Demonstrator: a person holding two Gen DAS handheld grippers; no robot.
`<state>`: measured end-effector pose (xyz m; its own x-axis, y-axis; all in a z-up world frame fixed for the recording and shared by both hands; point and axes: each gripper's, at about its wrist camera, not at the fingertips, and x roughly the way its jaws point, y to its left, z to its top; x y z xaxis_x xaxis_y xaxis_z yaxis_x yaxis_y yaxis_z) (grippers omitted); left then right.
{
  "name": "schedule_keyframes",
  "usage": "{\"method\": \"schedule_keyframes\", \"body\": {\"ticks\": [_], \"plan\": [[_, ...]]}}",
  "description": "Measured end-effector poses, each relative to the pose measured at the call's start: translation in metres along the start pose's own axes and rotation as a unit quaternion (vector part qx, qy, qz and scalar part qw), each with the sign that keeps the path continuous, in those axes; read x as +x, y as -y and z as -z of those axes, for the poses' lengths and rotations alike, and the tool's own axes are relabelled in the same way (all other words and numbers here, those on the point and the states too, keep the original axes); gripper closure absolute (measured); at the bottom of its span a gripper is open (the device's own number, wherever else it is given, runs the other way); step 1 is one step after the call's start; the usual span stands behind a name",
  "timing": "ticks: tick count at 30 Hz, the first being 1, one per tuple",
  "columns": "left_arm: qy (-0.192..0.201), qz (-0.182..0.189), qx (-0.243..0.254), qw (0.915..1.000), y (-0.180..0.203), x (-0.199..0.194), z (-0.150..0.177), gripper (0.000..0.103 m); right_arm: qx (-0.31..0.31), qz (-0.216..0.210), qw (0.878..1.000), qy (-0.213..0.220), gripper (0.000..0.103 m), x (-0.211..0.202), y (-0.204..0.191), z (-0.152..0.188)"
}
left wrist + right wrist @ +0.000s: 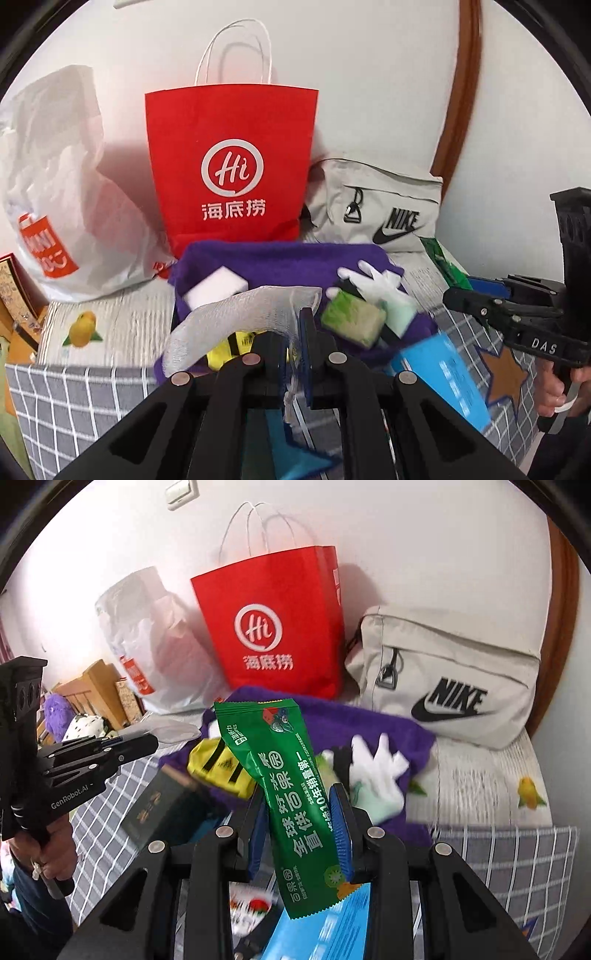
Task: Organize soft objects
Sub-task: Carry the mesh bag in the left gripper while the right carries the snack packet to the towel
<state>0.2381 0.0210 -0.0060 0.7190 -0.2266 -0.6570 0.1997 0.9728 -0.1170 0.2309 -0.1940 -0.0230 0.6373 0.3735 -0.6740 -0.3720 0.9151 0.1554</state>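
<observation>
1. The back wall (424, 535) was plain white, pretty evenly lit, with soft shadows behind whatever leaned on it.
2. There was a white light switch (181, 493) high up on that wall, near the top edge of the right wrist view.
3. A curved brown wooden frame (467, 74) ran down the right side against the wall; couldn't tell what it belonged to.
4. The surface was covered in a grey checked cloth (74, 398), with a pale striped sheet with a fruit print (491, 779) further back.
5. Off to the left were some wooden furniture pieces (99, 686), too blurry to say what exactly.
</observation>
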Motion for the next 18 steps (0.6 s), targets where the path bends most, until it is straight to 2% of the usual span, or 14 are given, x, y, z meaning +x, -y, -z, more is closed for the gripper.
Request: {"method": "schedule_keyframes", "body": {"ticks": [9, 18], "plan": [[-0.007, -0.007, -0.016, 0.9998, -0.014, 0.049, -0.036, 0.096, -0.007, -0.003, 1.000, -0.021, 0.071, 0.058, 0.010, -0.040], [-0.045, -0.004, -0.045, 0.9979, -0.030, 0.098, -0.038, 0.096, -0.020, -0.010, 0.997, -0.074, 0.070, 0.125, 0.012, -0.050]]}}
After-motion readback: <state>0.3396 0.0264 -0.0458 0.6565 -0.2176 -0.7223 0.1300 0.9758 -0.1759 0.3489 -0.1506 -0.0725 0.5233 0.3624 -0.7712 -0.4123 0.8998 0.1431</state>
